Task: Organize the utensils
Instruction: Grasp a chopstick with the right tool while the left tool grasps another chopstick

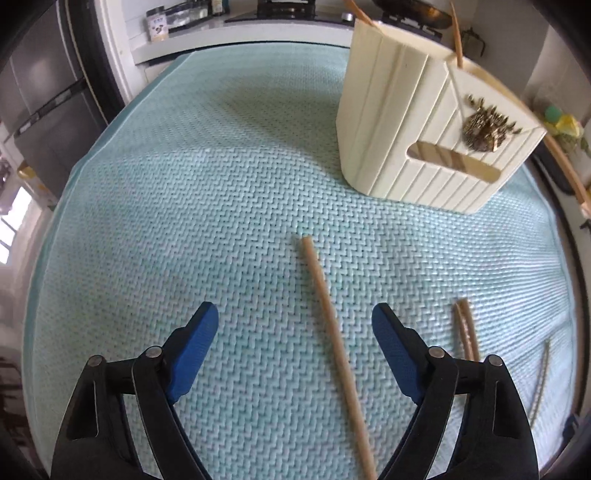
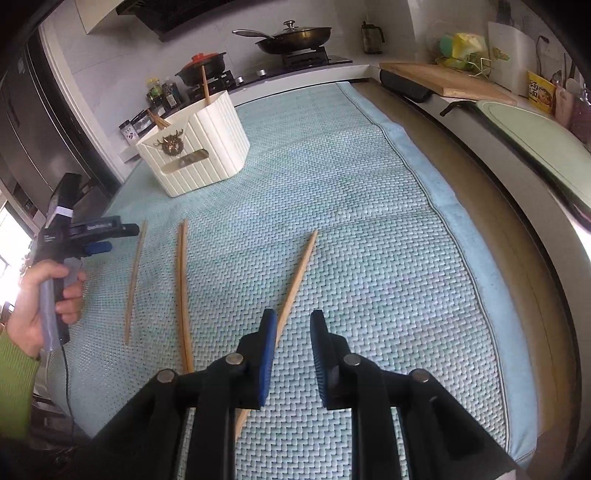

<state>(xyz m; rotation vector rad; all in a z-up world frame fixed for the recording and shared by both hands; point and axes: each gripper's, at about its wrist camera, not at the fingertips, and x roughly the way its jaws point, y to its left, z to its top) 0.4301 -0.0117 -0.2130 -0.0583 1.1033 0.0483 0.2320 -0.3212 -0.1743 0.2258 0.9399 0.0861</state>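
A cream ribbed utensil holder [image 1: 417, 125] [image 2: 195, 147] stands on the teal woven mat [image 1: 221, 206] with chopsticks [image 2: 204, 85] sticking out of it. My left gripper [image 1: 295, 325] is open and empty, low over the mat, with a single wooden chopstick [image 1: 334, 339] lying between its jaws. A pair of chopsticks [image 1: 466, 330] [image 2: 181, 284] lies to its right. My right gripper [image 2: 293, 332] is partly open and empty; another chopstick [image 2: 297, 273] runs under its left finger. The left gripper [image 2: 107, 236] shows in the right wrist view beside the single chopstick [image 2: 135, 280].
A stove with a pan [image 2: 295, 35] and a red-lidded pot [image 2: 201, 66] sits behind the mat. A wooden cutting board [image 2: 447, 83] and a dark handle lie on the counter at right. A fridge [image 1: 40, 96] stands at left.
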